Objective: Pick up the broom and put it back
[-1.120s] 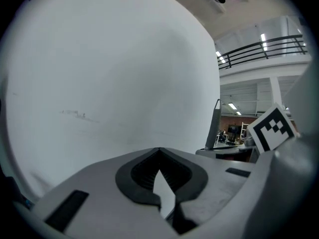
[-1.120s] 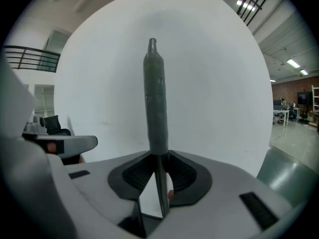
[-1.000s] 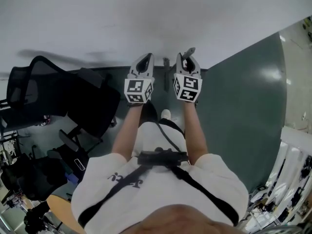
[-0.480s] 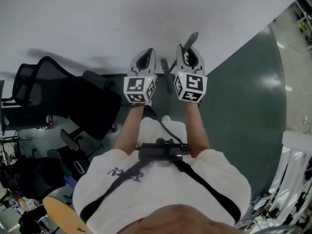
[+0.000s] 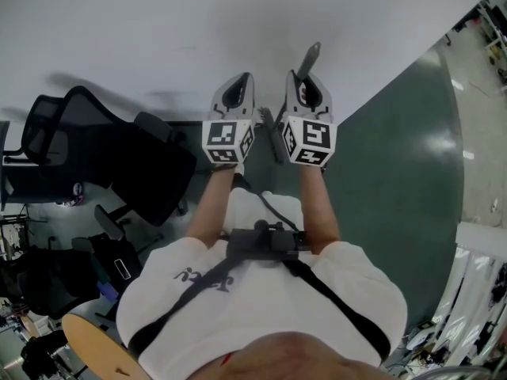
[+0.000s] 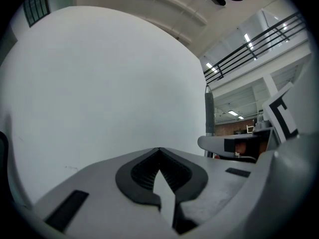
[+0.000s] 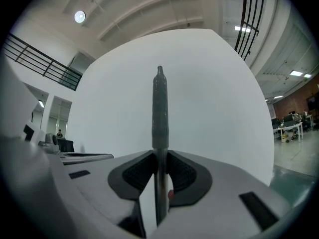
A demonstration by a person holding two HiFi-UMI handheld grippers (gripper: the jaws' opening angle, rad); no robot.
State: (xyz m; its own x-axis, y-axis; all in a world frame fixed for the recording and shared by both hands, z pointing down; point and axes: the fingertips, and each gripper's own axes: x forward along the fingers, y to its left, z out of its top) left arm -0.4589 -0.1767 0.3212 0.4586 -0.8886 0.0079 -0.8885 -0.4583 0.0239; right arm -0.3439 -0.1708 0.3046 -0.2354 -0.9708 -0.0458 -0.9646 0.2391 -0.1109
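I am looking steeply down past my own chest at two hand-held grippers held out side by side, both pointing level at a plain white wall [image 5: 198,22].

My right gripper [image 5: 305,93] is clamped on the broom [image 5: 310,56], a slim straight pole. In the right gripper view the broom [image 7: 159,113] stands upright through the middle of the picture. Its lower stretch is bare, shiny metal, and its upper stretch wears a darker grey, slightly thicker grip sleeve that ends in a small rounded tip. The right gripper [image 7: 159,156] has its two dark ribbed pads pressed against the metal shaft from either side, just below where the sleeve begins.

In the head view the sleeved end pokes up past the gripper's nose, and a dark length of shaft runs down between my two forearms. I cannot see the bristle end.

My left gripper [image 5: 238,93] sits just beside the right one, apart from the pole. In the left gripper view the left gripper [image 6: 159,151] has its jaw tips meeting, with nothing between them and only white wall ahead.

To my left stand two black office chairs [image 5: 154,172]. A dark green floor [image 5: 396,172] spreads out on my right.
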